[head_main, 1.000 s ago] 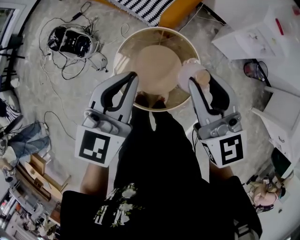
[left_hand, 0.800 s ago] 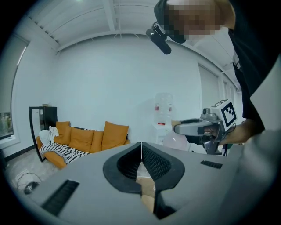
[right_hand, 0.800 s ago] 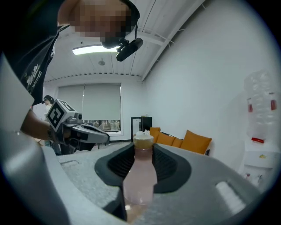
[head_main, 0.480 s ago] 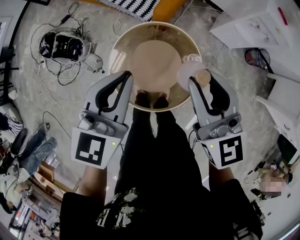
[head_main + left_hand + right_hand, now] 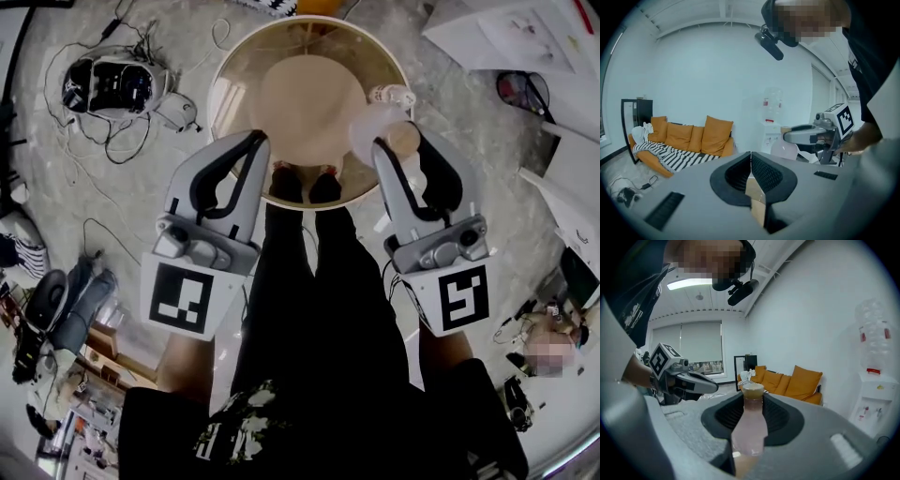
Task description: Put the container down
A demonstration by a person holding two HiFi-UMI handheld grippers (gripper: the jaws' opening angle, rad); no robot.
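Round table (image 5: 225,112) below; right gripper (image 5: 405,155) clamps the bottle (image 5: 370,133), left gripper (image 5: 255,142) fingers pressed together, empty.

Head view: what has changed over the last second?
The left tool and right tool sank toward the round table, which now looks larger and higher in frame. Unchanged: right tool grips the pale bottle, not yet set down; left tool shut, empty.

Office lounge: orange sofa (image 5: 691,139), water dispenser (image 5: 874,394)
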